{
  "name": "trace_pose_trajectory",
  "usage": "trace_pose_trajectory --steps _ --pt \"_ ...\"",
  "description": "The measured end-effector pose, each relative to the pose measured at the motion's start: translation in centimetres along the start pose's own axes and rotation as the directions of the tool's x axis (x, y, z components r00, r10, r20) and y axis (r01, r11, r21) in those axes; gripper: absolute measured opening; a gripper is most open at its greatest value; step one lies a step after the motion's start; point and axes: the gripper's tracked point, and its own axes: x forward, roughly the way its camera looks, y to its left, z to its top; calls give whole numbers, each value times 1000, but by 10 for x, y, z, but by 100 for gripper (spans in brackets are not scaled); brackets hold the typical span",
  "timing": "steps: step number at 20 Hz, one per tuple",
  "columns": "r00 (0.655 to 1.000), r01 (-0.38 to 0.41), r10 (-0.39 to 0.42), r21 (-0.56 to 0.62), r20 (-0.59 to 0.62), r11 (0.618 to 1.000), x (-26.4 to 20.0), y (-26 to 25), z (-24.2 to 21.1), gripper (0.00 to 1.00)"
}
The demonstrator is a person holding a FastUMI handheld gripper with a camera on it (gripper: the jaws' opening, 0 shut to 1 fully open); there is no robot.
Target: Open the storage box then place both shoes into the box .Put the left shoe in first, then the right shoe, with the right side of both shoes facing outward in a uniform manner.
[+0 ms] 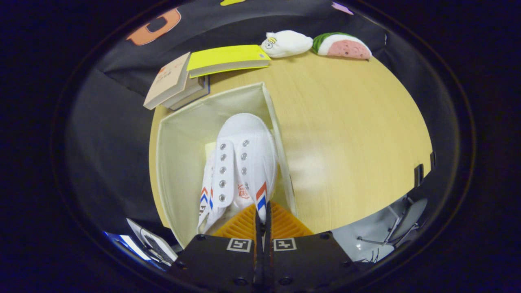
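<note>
Broadly, the round wooden table (350, 134) carries everything, with the open cream storage box (179, 162) standing on it just ahead of the gripper (263, 221). Beyond the box lie a stack of books (179, 83) topped by a yellow one (228, 60), and farther off two plush toys (315, 44). Inside the box, against its right wall, a white shoe (244, 162) points toe away from the fingers; a second shoe (205, 199) seems to lie beneath it on the left, though only a striped edge shows. The fingers are pressed nearly together, pinching the heel rim of the upper shoe. The risk, as I judge it, is that letting go while the shoe leans on the soft wall lets it tip or roll, spoiling the uniform facing, or that pulling back drags the thin wall inward.
</note>
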Motion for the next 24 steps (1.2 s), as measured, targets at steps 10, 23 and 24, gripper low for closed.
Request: trace_pose_trajectory --steps 10,23,24 --pt "998 43 -45 -31 -51 999 14 10 -3 21" --pt "888 109 6 -225 460 968 -105 4 41 78" --pt "856 121 19 -236 516 964 -119 1 44 78"
